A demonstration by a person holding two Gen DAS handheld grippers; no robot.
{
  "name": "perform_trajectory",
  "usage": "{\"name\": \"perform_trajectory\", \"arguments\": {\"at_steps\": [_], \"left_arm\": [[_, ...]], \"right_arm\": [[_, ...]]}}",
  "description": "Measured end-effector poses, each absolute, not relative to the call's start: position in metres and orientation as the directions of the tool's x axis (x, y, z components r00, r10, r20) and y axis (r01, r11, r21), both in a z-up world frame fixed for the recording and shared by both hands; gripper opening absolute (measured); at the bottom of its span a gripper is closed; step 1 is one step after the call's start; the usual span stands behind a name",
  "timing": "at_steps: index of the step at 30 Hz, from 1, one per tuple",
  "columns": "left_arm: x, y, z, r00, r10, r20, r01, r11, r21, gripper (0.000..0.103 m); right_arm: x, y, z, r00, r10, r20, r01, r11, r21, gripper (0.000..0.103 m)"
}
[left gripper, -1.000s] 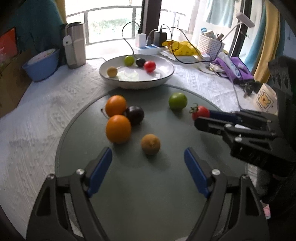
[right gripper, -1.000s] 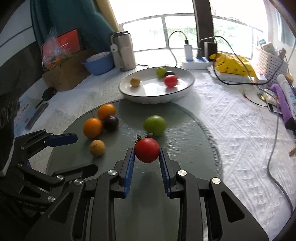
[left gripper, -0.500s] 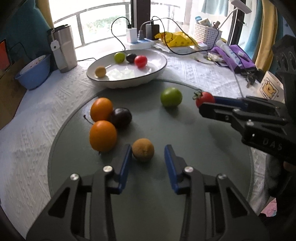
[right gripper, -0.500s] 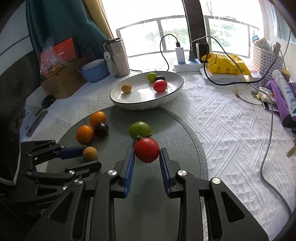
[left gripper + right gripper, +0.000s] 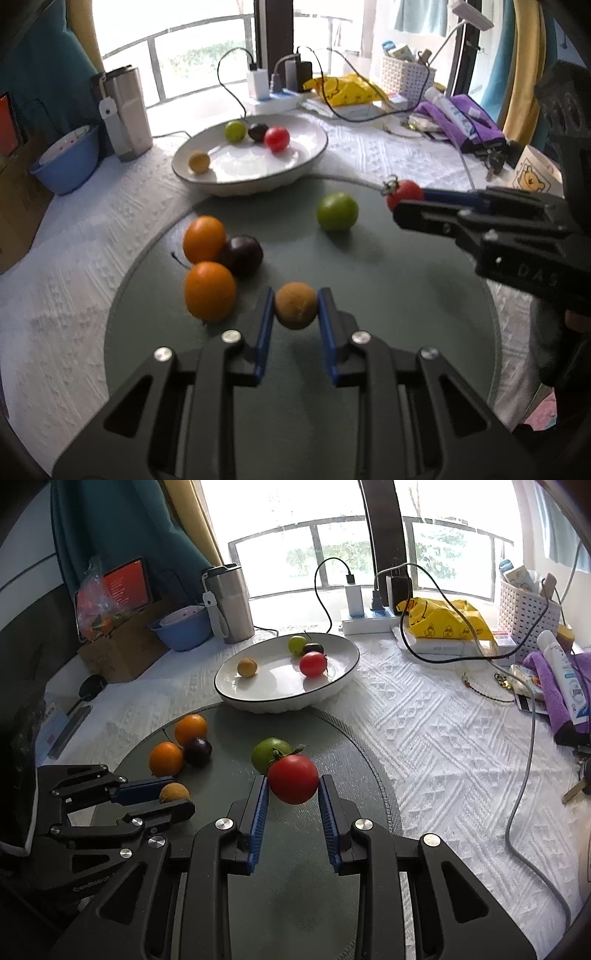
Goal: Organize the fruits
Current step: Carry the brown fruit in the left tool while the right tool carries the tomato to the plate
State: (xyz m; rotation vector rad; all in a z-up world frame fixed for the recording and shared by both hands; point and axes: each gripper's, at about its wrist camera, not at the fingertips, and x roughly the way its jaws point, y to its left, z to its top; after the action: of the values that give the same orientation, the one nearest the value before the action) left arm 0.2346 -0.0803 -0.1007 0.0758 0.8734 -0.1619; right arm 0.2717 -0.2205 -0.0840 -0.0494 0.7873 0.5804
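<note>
- Left wrist view, left to right: blue bowl (image 5: 66, 164) at left edge, steel tumbler (image 5: 125, 114) upright just right of it, both on the white tablecloth (image 5: 74, 280).
- White plate (image 5: 251, 155) upper centre holds four small fruits: tan one at its left, green, dark and red ones clustered at its far side.
- Grey round mat (image 5: 388, 280) fills the lower frame. Two oranges (image 5: 208, 290) at its left, one behind the other, with a dark plum (image 5: 242, 254) touching both on their right.
- Left gripper (image 5: 295, 306) lower centre: jaws just closed; blue pads press both sides of the brown fruit (image 5: 295, 304). Fruit is round, no clear long axis. Fingers point up-frame toward the plate.
- Green fruit (image 5: 337, 211) sits alone on the mat, centre right, apart from the rest.
- Right gripper (image 5: 400, 201) comes in from the right edge, fingers pointing left, clamped on the red tomato (image 5: 404, 192); its stem end points left, away from the fingers.
- Right wrist view: left gripper (image 5: 173, 794) at lower left, pointing right, brown fruit (image 5: 175, 792) between its fingers.
- Right gripper (image 5: 293, 786) lower centre, pads tight on the red tomato (image 5: 293, 779), held off the mat; calyx tilts to the upper left.
- Green fruit (image 5: 267, 753) directly behind the tomato, partly hidden.
- Yellow bag (image 5: 443, 622) and white basket (image 5: 528, 613) at upper right.
</note>
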Motion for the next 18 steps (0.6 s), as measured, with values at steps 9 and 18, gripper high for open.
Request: {"name": "perform_trajectory", "arguments": {"at_steps": [9,18], "left_arm": [[0.246,-0.068,-0.08,0.676,-0.115,-0.728,0.166,0.986,-0.001,0.025],[0.267,-0.054,-0.069,0.704,-0.114,-0.701,0.165,0.986,0.006,0.025]], "right_arm": [[0.28,-0.21,-0.075,0.564,0.469,-0.68,-0.52,0.841,0.15,0.03],[0.297,-0.199,-0.07,0.564,0.465,-0.682,-0.524,0.84,0.14,0.03]]}}
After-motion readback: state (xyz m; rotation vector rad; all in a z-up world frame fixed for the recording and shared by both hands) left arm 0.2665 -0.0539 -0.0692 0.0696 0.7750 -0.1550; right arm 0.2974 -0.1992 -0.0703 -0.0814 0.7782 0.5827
